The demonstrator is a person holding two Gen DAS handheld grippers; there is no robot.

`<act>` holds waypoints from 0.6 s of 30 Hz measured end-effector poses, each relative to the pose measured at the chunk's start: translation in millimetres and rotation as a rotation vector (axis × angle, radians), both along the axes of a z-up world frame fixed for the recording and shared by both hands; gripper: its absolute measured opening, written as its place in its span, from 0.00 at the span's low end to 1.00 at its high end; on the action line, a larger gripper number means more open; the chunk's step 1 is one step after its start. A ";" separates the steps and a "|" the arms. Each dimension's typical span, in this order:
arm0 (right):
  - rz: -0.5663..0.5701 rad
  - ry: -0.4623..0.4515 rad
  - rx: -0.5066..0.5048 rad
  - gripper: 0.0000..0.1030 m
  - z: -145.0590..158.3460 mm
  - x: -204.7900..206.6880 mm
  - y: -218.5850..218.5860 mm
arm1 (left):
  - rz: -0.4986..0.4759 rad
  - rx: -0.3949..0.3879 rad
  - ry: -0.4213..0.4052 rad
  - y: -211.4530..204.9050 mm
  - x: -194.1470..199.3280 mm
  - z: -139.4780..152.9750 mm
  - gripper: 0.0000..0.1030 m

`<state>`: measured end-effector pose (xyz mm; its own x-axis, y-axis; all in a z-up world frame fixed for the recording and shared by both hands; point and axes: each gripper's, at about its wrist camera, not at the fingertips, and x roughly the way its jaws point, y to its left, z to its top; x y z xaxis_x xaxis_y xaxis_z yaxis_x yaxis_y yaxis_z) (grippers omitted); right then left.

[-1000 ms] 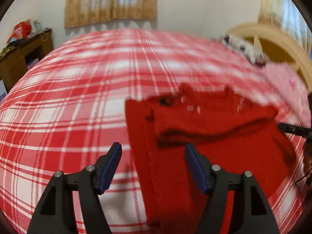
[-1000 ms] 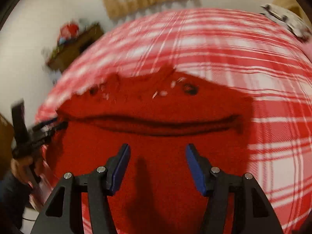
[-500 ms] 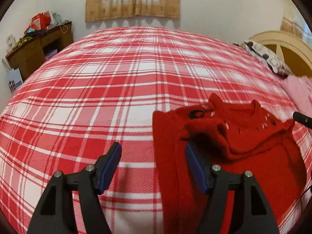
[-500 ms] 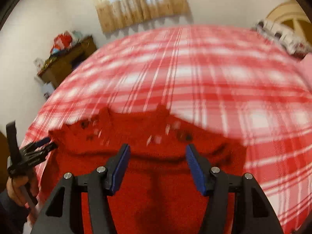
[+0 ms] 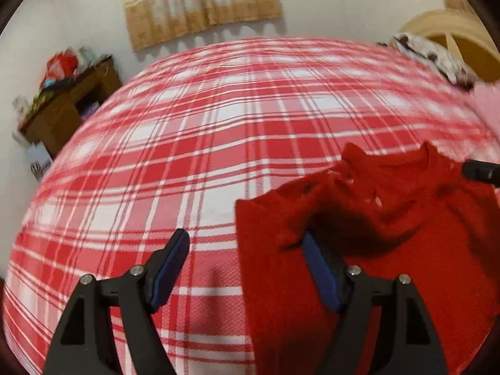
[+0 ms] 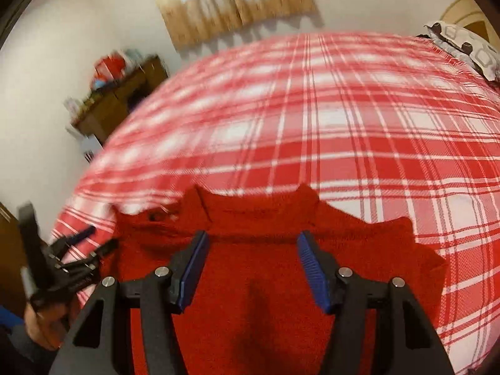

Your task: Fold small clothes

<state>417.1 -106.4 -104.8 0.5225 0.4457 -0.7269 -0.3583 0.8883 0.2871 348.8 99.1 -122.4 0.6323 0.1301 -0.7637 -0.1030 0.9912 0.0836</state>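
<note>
A red knitted sweater (image 5: 390,259) lies on the red and white plaid bedspread (image 5: 193,162), its collar (image 6: 250,215) toward the far side. In the left wrist view my left gripper (image 5: 245,250) straddles the sweater's left edge. Its jaws are opening, and the right fingertip (image 5: 312,259) sits just under a loose fold without pinching it. My right gripper (image 6: 251,243) hovers open over the sweater just below the collar, nothing between its pads. The left gripper (image 6: 93,242), held by a hand (image 6: 40,318), shows at the sweater's left side. The right gripper's tip (image 5: 481,170) peeks in at the right.
A wooden desk (image 5: 65,106) piled with clutter stands by the wall on the left. A curtained window (image 5: 203,3) is behind the bed. A patterned pillow (image 6: 468,47), a pale headboard (image 5: 462,31) and a pink cloth (image 5: 487,103) are at the far right.
The left gripper has slid left off the sweater's body to its left edge and its jaws have widened. The right gripper has drawn back and up, bringing the collar close to its fingertips.
</note>
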 end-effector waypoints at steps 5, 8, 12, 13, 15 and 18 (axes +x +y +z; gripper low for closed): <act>-0.012 -0.015 -0.023 0.59 3.9 -35.9 -29.0 | 0.019 -0.024 -0.017 9.0 -23.8 1.2 0.75; -0.020 -0.014 -0.005 0.59 1.7 -70.9 -62.3 | -0.010 -0.094 -0.040 10.0 -52.3 5.6 0.75; -0.078 -0.037 0.005 0.59 -2.3 -114.8 -118.4 | -0.094 -0.161 -0.071 3.0 -95.6 7.9 0.75; -0.101 -0.036 0.016 0.59 -3.2 -124.2 -131.0 | -0.115 -0.180 -0.081 1.6 -104.9 7.5 0.75; -0.141 -0.023 0.048 0.58 -8.7 -141.6 -153.5 | -0.143 -0.203 -0.083 -1.5 -118.9 3.7 0.75; -0.148 0.000 0.025 0.50 -16.8 -153.4 -161.1 | -0.172 -0.238 -0.091 -8.5 -130.4 -3.3 0.75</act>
